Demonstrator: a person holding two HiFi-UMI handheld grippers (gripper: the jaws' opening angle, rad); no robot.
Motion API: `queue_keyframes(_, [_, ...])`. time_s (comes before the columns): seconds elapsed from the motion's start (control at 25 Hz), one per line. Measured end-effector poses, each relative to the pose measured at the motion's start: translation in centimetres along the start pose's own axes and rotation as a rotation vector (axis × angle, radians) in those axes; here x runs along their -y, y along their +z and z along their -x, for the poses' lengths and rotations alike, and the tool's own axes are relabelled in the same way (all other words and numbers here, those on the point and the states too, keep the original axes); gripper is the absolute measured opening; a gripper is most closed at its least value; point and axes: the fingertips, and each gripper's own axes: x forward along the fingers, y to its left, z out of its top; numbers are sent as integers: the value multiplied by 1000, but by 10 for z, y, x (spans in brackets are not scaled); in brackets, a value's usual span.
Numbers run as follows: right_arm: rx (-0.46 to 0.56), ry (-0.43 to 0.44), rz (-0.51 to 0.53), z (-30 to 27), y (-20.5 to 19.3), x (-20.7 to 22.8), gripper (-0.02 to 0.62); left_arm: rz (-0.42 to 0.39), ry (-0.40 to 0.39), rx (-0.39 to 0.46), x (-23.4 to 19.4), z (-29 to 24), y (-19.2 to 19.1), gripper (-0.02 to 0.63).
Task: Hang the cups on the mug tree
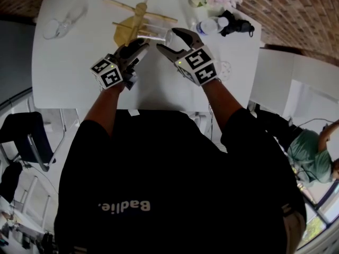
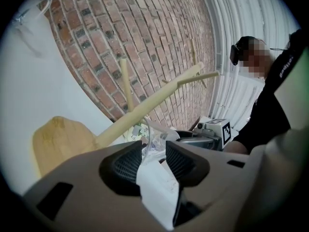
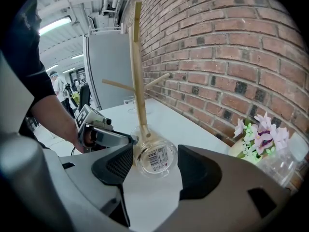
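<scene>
Sitting between the jaws of the right tongs (image 3: 155, 154) was a clear glass cup (image 3: 154, 157), its round bottom and barcode sticker turned back toward those tongs. The right tongs were grasping the cup, one ribbed pad set against each side of its base. The left tongs (image 2: 154, 146) reached in from the right tongs' left side. They were clenched on the same cup, their narrower gap filled by its clear glass near the rim.

Just beyond both sets of tips stood the wooden mug tree (image 3: 138, 71). It was upright on a flat wooden base, with bare pegs branching from its trunk above the cup. A wooden end showed through the glass, but whether the cup rested on a peg could not be told.

Below both tongs lay a white table (image 1: 63, 62). Well past the left tongs, on their outer side, another clear cup (image 1: 59, 26) sat on that table. Past the right tongs, on their outer side, were a plastic bottle (image 1: 211, 25) and pink and white flowers (image 3: 263, 134). A red brick wall (image 3: 231, 57) rose behind the flowers.
</scene>
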Motion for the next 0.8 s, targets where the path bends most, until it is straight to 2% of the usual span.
queue_keyframes(0.8, [11, 15, -3, 2, 0, 0, 298, -46, 10, 5, -5, 3, 3, 167])
